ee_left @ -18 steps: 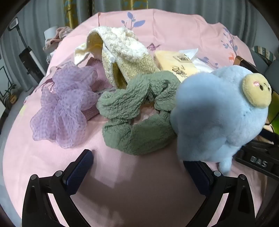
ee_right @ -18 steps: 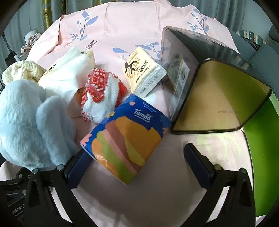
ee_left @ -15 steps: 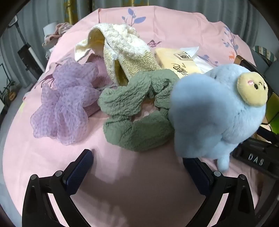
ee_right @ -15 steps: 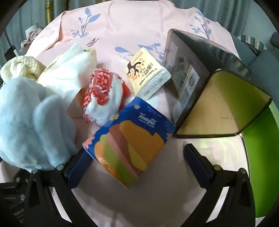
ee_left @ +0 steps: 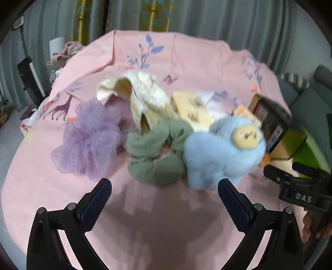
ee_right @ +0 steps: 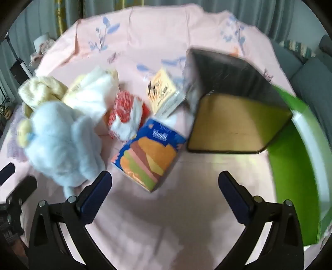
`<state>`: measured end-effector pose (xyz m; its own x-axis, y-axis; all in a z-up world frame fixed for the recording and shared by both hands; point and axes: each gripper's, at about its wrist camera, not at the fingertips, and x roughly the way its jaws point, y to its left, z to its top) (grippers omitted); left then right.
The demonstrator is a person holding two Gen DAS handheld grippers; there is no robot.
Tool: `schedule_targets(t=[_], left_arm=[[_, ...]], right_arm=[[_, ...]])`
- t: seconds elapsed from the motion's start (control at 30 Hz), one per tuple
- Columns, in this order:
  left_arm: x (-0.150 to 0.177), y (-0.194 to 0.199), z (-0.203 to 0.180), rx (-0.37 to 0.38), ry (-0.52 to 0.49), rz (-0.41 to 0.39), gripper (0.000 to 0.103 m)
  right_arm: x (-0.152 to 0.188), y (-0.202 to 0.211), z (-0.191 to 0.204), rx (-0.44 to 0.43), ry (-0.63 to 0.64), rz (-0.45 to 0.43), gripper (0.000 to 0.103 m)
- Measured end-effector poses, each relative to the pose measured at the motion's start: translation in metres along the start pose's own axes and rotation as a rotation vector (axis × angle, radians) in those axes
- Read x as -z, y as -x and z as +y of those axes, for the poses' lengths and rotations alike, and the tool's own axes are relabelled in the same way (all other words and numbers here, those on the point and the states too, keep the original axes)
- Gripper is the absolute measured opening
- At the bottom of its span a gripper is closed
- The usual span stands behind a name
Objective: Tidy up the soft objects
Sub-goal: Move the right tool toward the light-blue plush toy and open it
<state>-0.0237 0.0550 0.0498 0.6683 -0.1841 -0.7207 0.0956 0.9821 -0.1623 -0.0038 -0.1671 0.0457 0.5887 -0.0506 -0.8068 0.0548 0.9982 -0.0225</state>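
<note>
Each gripper is a black plastic frame with 2 angled arms, round silver screws at the joints and dark blue ribbed pads on the fingertips. The left gripper [ee_left: 165, 192] and the right gripper [ee_right: 165, 185] look identical. White letters reading DAS mark the right gripper's black body. Fingers with painted nails [ee_left: 309, 225] show beneath it.

Grey pleated curtains [ee_left: 217, 22] hang across the far side of the room, with a yellow-patterned panel [ee_left: 153, 14] among them. A pink sheet [ee_left: 170, 52] printed with blue sprigs covers the broad surface in front, and at its right edge sits a grey-blue sofa [ee_left: 311, 97] with a striped cushion [ee_left: 295, 80]. On the left, pale floor [ee_left: 8, 116] shows beside a black upright stand [ee_left: 29, 79], under soft, even light.
</note>
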Motion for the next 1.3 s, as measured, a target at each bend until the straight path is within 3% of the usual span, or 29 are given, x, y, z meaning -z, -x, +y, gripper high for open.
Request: schedule_targets(t=[0.17, 0.3, 0.6, 0.7, 0.87, 1.07, 1.17, 1.3], left_arm=[[0.0, 0.007, 0.012, 0.037, 0.021, -0.038, 0.103], [0.008, 0.006, 0.008, 0.034, 0.031, -0.057, 0.103], [0.006, 0.01, -0.008, 0.066, 0.058, -0.073, 0.102], [0.006, 0.012, -0.01, 0.083, 0.059, -0.074, 0.094], [0.005, 0.013, -0.013, 0.108, 0.063, -0.071, 0.094], [0.003, 0.014, -0.015, 0.115, 0.065, -0.073, 0.093], [0.003, 0.014, -0.015, 0.117, 0.07, -0.069, 0.083], [0.002, 0.014, -0.013, 0.116, 0.082, -0.068, 0.083]], right_arm=[[-0.003, 0.03, 0.007, 0.0, 0.022, -0.094, 0.102], [-0.003, 0.041, -0.002, -0.025, 0.005, -0.12, 0.101], [-0.006, 0.046, 0.012, -0.066, -0.027, -0.145, 0.092], [-0.007, 0.047, 0.013, -0.086, -0.028, -0.144, 0.089], [-0.009, 0.051, 0.016, -0.107, -0.035, -0.149, 0.083], [-0.009, 0.052, 0.017, -0.12, -0.05, -0.147, 0.081], [-0.01, 0.053, 0.018, -0.119, -0.051, -0.149, 0.081], [-0.01, 0.053, 0.017, -0.118, -0.05, -0.15, 0.081]])
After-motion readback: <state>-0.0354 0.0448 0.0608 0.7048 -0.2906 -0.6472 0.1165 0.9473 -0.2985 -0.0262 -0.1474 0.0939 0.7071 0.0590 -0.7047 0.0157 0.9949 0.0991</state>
